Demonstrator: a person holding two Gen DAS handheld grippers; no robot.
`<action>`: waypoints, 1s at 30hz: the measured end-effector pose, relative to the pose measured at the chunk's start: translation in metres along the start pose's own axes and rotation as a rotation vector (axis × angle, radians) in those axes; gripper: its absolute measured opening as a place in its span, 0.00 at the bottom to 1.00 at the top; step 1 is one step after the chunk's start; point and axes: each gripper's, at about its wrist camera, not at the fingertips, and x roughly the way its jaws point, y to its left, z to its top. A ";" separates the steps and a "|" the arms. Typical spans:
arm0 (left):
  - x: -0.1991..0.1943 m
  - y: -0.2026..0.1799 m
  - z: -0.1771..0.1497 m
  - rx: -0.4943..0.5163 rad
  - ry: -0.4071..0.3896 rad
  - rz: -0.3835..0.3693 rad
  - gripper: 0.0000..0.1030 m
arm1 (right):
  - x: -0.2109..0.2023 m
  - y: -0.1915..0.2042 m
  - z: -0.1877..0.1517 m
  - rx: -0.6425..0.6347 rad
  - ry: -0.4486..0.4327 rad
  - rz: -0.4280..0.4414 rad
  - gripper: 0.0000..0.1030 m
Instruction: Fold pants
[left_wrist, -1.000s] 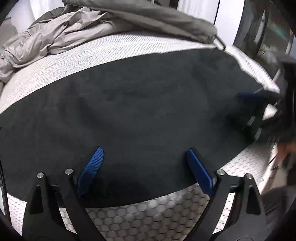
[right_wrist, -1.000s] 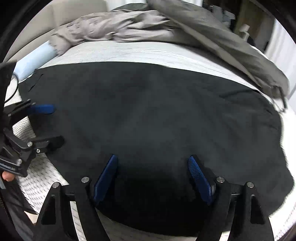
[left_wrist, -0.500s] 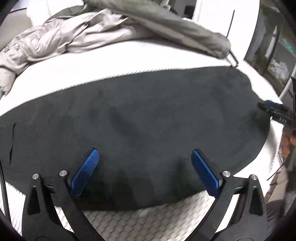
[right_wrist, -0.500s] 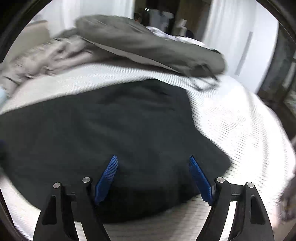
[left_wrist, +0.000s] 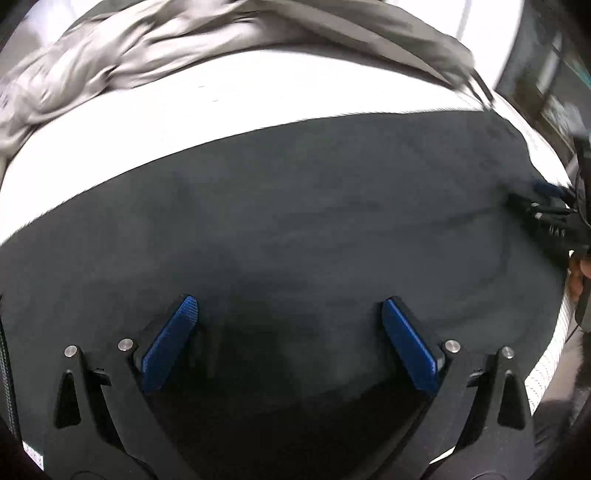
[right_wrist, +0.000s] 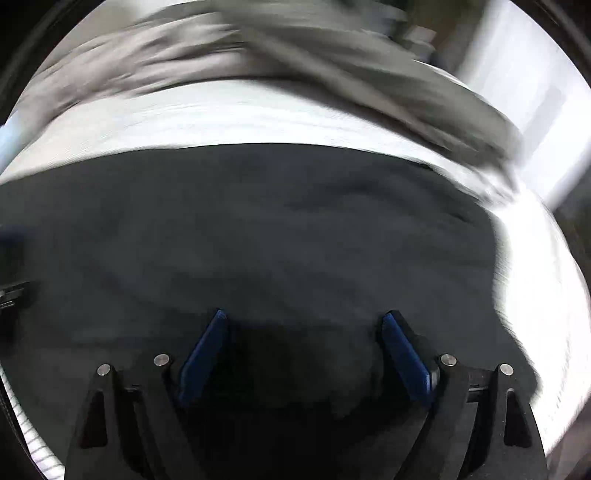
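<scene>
Black fabric pants (left_wrist: 295, 221) lie flat on white quilted mattress (left_wrist: 221, 110). Both grippers have slid in over it w/ blue pads spread: left gripper (left_wrist: 290, 343) empty, right gripper (right_wrist: 301, 354) opening, nothing pinched. Prob. lining up for next fold.

A white bed surface (left_wrist: 229, 122) with a fine woven texture stretched ahead of the left gripper, and its patterned edge (left_wrist: 543, 373) showed low to the right of the fingers. Farther ahead, a crumpled pale grey garment (left_wrist: 110, 62) lay heaped on that surface, up and to the left. A darker grey garment (left_wrist: 388, 40) lay across the far side, running off to the upper right. From the right gripper, the same white surface (right_wrist: 236, 122) sat ahead, with blurred grey clothing (right_wrist: 258, 51) beyond it, and a bright white wall or curtain (right_wrist: 524, 81) stood at upper right.
</scene>
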 end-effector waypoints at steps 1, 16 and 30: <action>0.000 0.005 0.000 -0.004 0.001 0.006 0.96 | 0.007 -0.026 -0.002 0.057 0.010 -0.107 0.83; 0.008 -0.020 0.043 0.032 -0.055 0.014 0.96 | -0.029 0.038 0.034 0.021 -0.035 0.276 0.84; 0.028 0.004 0.036 0.066 0.016 0.001 0.99 | 0.032 -0.063 0.022 0.250 0.046 -0.131 0.85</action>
